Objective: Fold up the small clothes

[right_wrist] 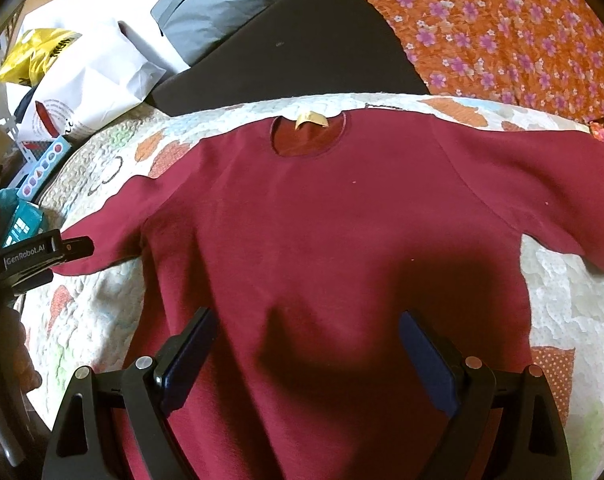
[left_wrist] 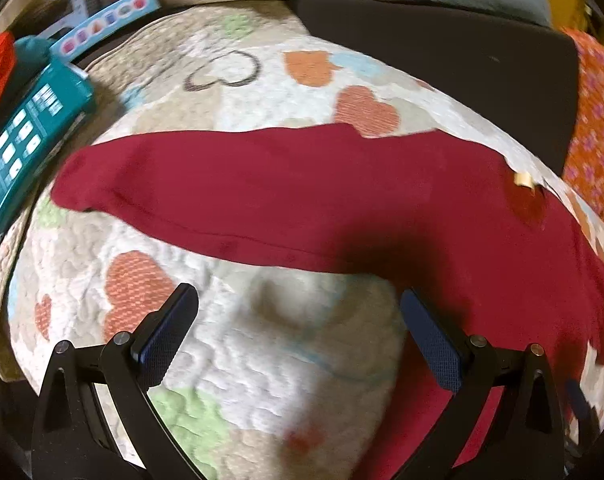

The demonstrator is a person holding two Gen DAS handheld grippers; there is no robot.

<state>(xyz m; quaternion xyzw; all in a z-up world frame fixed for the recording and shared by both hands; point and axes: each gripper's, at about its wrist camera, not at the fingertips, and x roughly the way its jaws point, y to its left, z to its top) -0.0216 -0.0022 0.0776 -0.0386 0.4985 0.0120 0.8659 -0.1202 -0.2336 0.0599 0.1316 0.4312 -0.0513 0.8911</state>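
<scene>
Left hand-held gripper (left_wrist: 297, 336) comes first, seen from its own camera: its two blue pads are wide apart and nothing is between them. It hangs over the heart quilt (left_wrist: 237, 344), just beside the lower edge of the red shirt (left_wrist: 302, 192). One long sleeve (left_wrist: 113, 176) lies stretched out flat across the quilt, reaching toward the teal box (left_wrist: 25, 136) at the side. This picture is a bit blurry, so I cannot tell if the pads touch the quilt. Now the other camera. Right hand-held gripper (right_wrist: 306, 356) also has its pads wide apart, with nothing pinched. It hangs over the lower middle of the red shirt (right_wrist: 334, 248), which lies flat and face up on the quilt (right_wrist: 574, 292). Its neck hole with a small tan label (right_wrist: 312, 120) is at the far end, and both sleeves are spread out to the sides. At the left edge you can see the black tip of the other gripper near the end of one sleeve (right_wrist: 101, 240). I think the folding has not begun yet. No sleeve is turned in, and the body is not folded. So all the folds are left to do.
</scene>
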